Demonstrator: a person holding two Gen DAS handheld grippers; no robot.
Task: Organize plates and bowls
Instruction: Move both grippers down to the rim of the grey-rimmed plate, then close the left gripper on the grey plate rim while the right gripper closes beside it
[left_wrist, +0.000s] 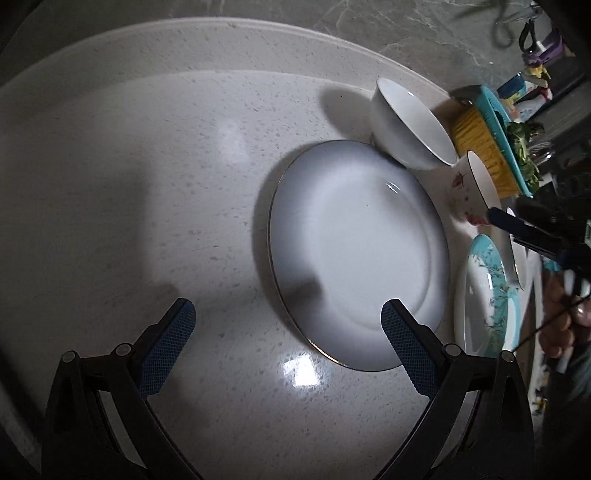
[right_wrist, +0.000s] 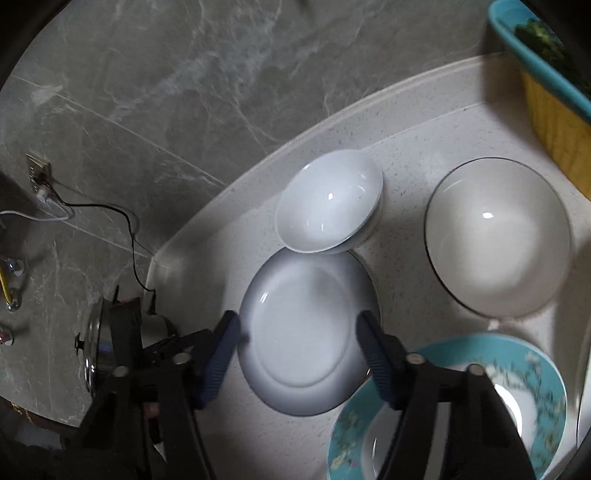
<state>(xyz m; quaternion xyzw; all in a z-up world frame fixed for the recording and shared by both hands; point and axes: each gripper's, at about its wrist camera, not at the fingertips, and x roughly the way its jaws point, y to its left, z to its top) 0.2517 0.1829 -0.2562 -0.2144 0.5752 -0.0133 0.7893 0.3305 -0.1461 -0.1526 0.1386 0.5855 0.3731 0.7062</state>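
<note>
1. Centrally, in both views, the grey plate (right_wrist: 306, 332) lies flat on the table (left_wrist: 147, 184).
2. White bowl (right_wrist: 328, 206) leans on its upper rim; rimmed bowl (right_wrist: 498, 236) at right.
3. Teal plate (right_wrist: 443, 406), lower right.
4. Right tongs (right_wrist: 299, 354) straddle the grey plate, parted, unpressed.
5. Left tongs (left_wrist: 288, 339) gape, empty.

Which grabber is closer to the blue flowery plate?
Right. The right gripper hangs just above the blue flowery plate, one finger overlapping its rim, jaws open. The left gripper is farther off, over the counter, with the white plate lying between it and the flowery one.
</note>
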